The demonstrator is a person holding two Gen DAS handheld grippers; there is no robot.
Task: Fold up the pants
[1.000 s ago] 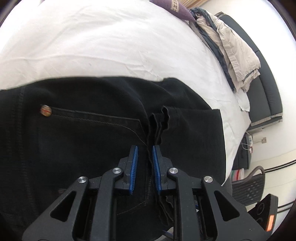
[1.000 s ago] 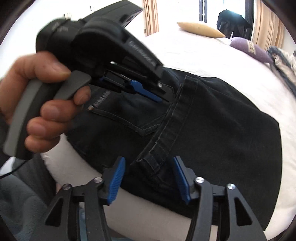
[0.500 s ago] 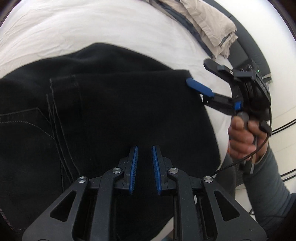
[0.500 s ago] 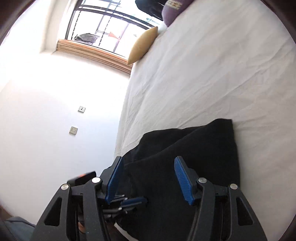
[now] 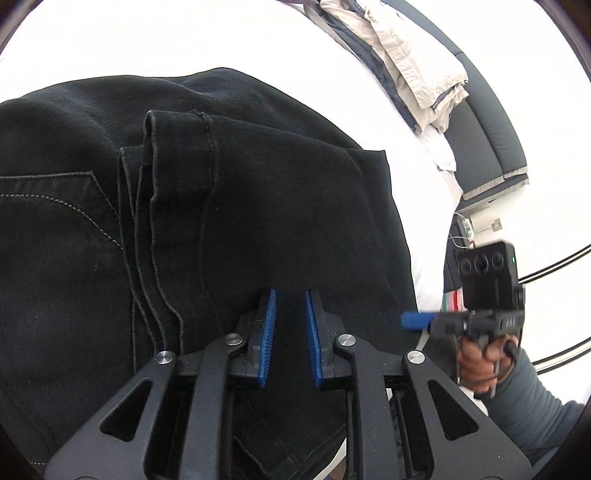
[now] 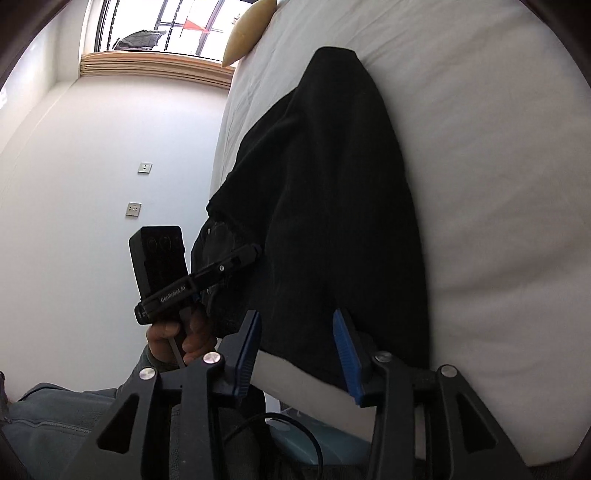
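Black pants (image 5: 258, 206) lie folded on the white bed (image 5: 184, 33), their leg hems doubled back over the seat near a back pocket. My left gripper (image 5: 290, 297) hovers low over the folded cloth, its blue pads nearly together, and I see no fabric pinched between them. In the right wrist view the left gripper (image 6: 255, 253) has its tip at the pants' near edge. My right gripper (image 6: 297, 325) is closing at the mattress edge. The fold of the pants (image 6: 325, 206) lies between its pads, and they do not press on it. My right gripper (image 5: 415, 320) looks blurred in the left wrist view.
A pile of beige and dark clothes (image 5: 406, 62) lies on the far side of the bed, beside a dark bench (image 5: 491, 140). A yellow pillow (image 6: 247, 29) sits by the window (image 6: 155, 26). Wall sockets (image 6: 133, 208) and the person's grey sleeve (image 5: 535, 406) are at the bedside.
The bunched cloth has left my left gripper's pads, and the hems now lie on the seat. The right gripper swung around and down to the bed's edge, rolled, and its jaws narrowed.
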